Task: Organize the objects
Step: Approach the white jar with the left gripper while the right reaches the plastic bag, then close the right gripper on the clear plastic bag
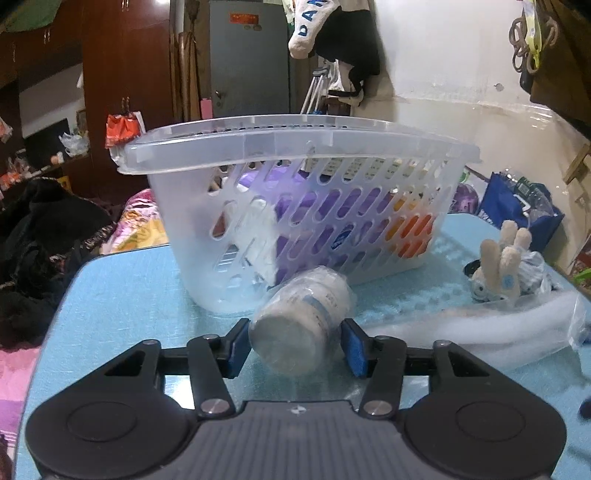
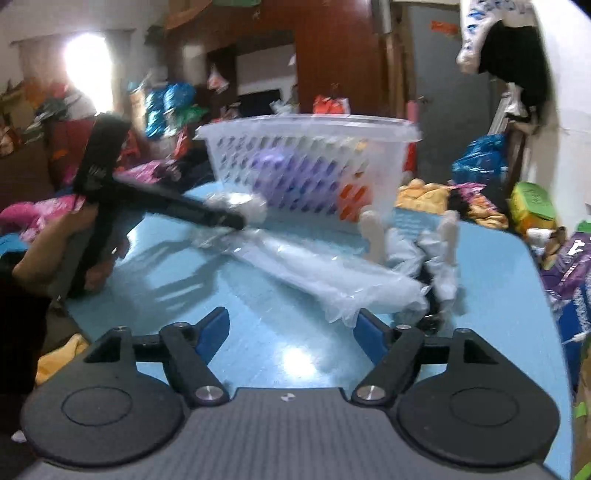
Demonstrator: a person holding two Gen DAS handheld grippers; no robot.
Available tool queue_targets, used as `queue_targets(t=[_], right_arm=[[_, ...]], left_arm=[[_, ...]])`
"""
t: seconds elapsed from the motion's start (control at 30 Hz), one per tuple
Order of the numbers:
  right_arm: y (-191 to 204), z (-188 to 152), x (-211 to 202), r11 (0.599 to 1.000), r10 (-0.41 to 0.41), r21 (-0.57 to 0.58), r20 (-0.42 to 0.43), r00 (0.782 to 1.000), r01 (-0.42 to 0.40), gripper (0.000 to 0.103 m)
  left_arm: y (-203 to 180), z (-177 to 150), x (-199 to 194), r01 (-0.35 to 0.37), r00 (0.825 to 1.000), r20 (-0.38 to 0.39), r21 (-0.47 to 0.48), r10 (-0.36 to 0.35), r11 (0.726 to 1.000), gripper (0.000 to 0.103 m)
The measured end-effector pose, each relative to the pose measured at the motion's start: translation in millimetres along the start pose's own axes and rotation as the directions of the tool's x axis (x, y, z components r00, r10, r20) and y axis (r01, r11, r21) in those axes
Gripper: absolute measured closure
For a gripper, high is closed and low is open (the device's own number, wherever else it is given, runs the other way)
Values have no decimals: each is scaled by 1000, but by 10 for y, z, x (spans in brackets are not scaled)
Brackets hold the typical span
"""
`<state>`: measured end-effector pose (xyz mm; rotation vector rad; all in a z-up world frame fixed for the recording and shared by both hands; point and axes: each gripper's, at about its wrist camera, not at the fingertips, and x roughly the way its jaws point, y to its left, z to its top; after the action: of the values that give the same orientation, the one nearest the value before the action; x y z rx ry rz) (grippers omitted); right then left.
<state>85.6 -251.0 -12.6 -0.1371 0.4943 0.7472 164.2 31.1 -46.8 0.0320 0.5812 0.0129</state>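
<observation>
**Wrapped jar next for the basket**

The wrapped jar lies on the blue table, touching the basket at its twelve o'clock. The left gripper brackets it; whether the pads press, I cannot tell. The right gripper gapes, empty. The basket's part-filled; the plastic sheet and plush toy, at three o'clock, are left.

PLACE: a cluttered home bedroom | SIGNS: dark wooden wardrobes, clothes hanging by the wall, floral bedding, stuffed shopping bags, blue worktop
</observation>
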Motion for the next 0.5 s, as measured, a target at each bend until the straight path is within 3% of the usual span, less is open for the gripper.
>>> queue_targets(t=[0.07,0.17,0.37,0.5], right_arm=[[-27,2,20,999,-36,1,-1,999,36,26],[-58,-5,82,998,-67,8,-15,998,67,29],[-146,54,201,995,-87,35,-20,996,88,44],[-195,70,260,995,-91,30,-36,995,92,48]], left_arm=[[23,-18,-8,-44,999,0,1,44,999,33],[117,-51,-105,-42,999,-3,-45,41,998,30],[97,-206,-361,39,999,-17,-55,-40,998,26],[7,-181,-264,130,989,-58,-71,-134,989,26]])
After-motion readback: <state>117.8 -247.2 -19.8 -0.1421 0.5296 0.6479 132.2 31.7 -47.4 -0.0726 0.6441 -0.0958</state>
